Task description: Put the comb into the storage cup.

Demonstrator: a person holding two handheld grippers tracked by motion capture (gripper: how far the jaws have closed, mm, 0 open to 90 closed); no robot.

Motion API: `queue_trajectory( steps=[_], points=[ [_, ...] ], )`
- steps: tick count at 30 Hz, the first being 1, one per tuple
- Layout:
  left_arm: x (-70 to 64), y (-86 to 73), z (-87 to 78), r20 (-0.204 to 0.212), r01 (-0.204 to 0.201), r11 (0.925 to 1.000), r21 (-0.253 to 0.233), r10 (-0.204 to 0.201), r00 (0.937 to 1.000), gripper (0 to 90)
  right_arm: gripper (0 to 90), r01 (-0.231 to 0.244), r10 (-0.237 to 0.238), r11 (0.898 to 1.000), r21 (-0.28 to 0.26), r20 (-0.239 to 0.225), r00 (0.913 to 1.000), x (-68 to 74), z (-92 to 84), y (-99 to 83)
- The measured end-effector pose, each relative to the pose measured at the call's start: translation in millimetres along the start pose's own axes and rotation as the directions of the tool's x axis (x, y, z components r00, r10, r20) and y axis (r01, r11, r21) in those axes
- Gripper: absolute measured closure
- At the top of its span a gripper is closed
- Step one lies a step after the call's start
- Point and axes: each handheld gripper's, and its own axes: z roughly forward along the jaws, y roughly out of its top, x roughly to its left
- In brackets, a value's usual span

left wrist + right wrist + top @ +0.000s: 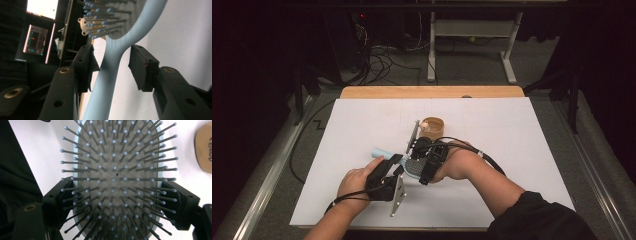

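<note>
Above the white table [512,165], the right hand-held gripper [117,200] clamps the oval, pale blue hairbrush [115,170] by its head, a grey cushion studded with ball-tipped pins. The left hand-held gripper [111,67] stands narrow around the smooth handle, one pad touching, the other apart. Nearby sits a round wooden cup [432,127] holding something pale; its printed marking is unreadable.

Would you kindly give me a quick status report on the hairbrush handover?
Right gripper shut on hairbrush head. Left gripper open around the handle, pads not pressing. Wooden cup just beyond, apart; nothing in the way.
</note>
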Motion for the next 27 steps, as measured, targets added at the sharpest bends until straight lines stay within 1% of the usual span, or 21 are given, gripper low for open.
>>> queue_trajectory(
  steps=[2,3,4,8,10,17,20,21,23,27],
  points=[
    [0.2,0.1,0.0,0.003,-0.002,1.0000,0.001,0.002,1.0000,57.4,21.0,0.001,-0.001,1.000,-0.002,-0.004,1.0000,-0.2,-0.2,0.3],
    [2.7,0.6,-1.9,0.003,-0.045,0.9984,0.035,0.044,0.9990,58.9,21.0,0.002,-0.002,1.000,-0.005,-0.011,0.9999,0.1,-1.0,0.9],
    [2.4,0.5,-2.0,-0.002,-0.053,0.9978,0.039,0.053,0.9986,59.9,21.0,0.000,0.000,1.000,-0.013,-0.018,0.9998,0.1,-1.0,1.0],
    [1.7,0.3,-2.7,-0.010,-0.071,0.9967,0.039,0.071,0.9974,62.8,21.0,-0.004,0.004,1.000,-0.005,-0.023,0.9997,-0.5,-1.7,0.8],
    [1.9,0.4,-3.2,-0.010,-0.076,0.9963,0.041,0.077,0.9970,64.0,21.0,-0.006,0.006,1.000,-0.012,-0.030,0.9995,-0.8,-1.1,0.2],
    [1.4,-1.0,-2.8,-0.015,-0.087,0.9955,0.038,0.087,0.9961,68.4,21.0,-0.013,0.012,1.000,-0.011,-0.041,0.9991,-2.5,-2.1,-1.2],
    [0.6,-1.1,-3.1,-0.026,-0.108,0.9932,0.043,0.110,0.9936,70.5,21.0,-0.015,0.014,1.000,-0.014,-0.051,0.9986,-2.8,-1.5,-1.0],
    [0.3,-1.2,-3.0,-0.029,-0.110,0.9930,0.043,0.112,0.9933,71.0,21.0,-0.012,0.012,1.000,-0.006,-0.057,0.9983,-3.1,-1.7,-0.5],
    [-0.5,-1.6,-3.0,-0.039,-0.126,0.9912,0.042,0.127,0.9911,71.7,21.0,-0.011,0.010,1.000,-0.006,-0.057,0.9983,-3.1,-1.4,-0.1],
    [-1.5,-1.9,-2.6,-0.046,-0.139,0.9890,0.049,0.142,0.9888,72.9,21.0,-0.014,0.013,1.000,-0.011,-0.057,0.9983,-3.6,-1.0,0.5]
  ],
)
